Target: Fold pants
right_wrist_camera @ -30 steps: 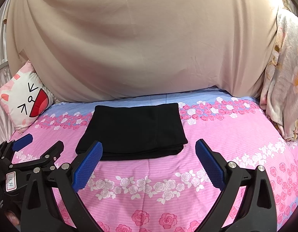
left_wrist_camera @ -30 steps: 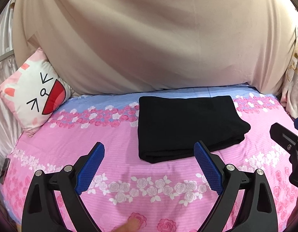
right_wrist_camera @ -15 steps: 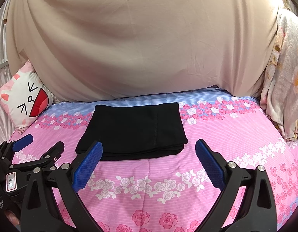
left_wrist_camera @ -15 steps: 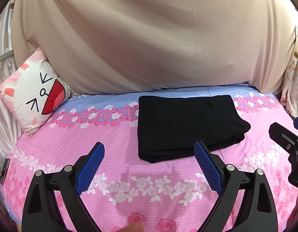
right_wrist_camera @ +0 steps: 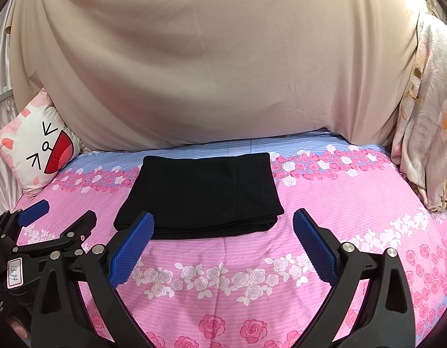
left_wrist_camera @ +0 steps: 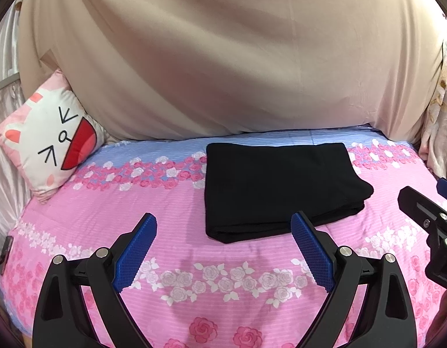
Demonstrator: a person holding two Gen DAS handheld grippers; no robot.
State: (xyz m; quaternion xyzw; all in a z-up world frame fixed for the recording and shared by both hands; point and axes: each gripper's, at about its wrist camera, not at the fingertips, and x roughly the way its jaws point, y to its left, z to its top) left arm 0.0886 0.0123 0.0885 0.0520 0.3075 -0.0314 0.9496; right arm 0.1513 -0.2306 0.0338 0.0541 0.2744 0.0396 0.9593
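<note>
Lying mid-frame: black pants, matte knit, folded rectangle on pink rose-print bedsheet. Left gripper and right gripper both spread wide, holding nothing, textured blue pads. Floral fabric fully visible only in right view, far right.

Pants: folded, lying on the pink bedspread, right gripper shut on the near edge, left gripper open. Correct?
Not quite. The right gripper is open too and holds nothing; the right wrist view shows its fingers spread, short of the pants. The rest holds: folded on the bedspread, left gripper open.
</note>
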